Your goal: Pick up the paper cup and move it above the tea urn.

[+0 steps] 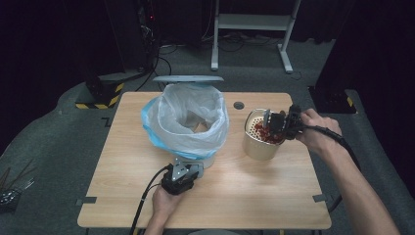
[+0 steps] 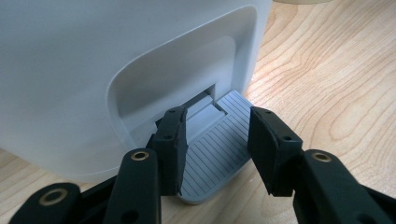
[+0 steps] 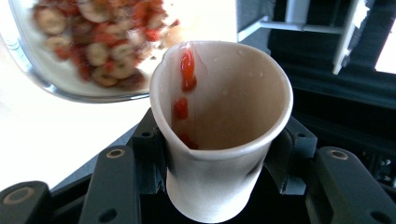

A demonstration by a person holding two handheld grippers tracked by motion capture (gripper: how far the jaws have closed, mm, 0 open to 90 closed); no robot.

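Tipping a paper cup [image 3: 223, 135] over a cream strainer pot [image 1: 259, 142], the right claw [image 1: 276, 125] is gripping the cup by its sides, and the squeezed rim is bending out of round in the right gripper view. Its 2 jaws are pressing on either side of the cup wall, with no gap showing between pads and paper. 3 red berries [image 3: 187, 70] are clinging to the inside of the cup, strung in a line from the rim towards the bottom. Beyond the cup mouth, blurred, a heap of red and pale pieces [image 3: 100, 44] is lying in the pot. In the high view the pot is standing on the right part of the wooden table [image 1: 235, 196], and the right hand [image 1: 315, 129] is holding the claw just above the pot's far rim.

The left claw [image 1: 181, 178] is sitting low at the front foot of a white pedal bin [image 2: 93, 70] near the middle of the table. Its jaws are standing narrow, 1 on each side of the grey ribbed pedal [image 2: 219, 154]; whether the pads are actually pressing on the pedal I cannot tell. The bin's lid [image 1: 188, 78] is standing up, and a clear bag [image 1: 188, 120] with a blue edge is lining the open bin. The left hand [image 1: 164, 203] is resting at the near table edge.
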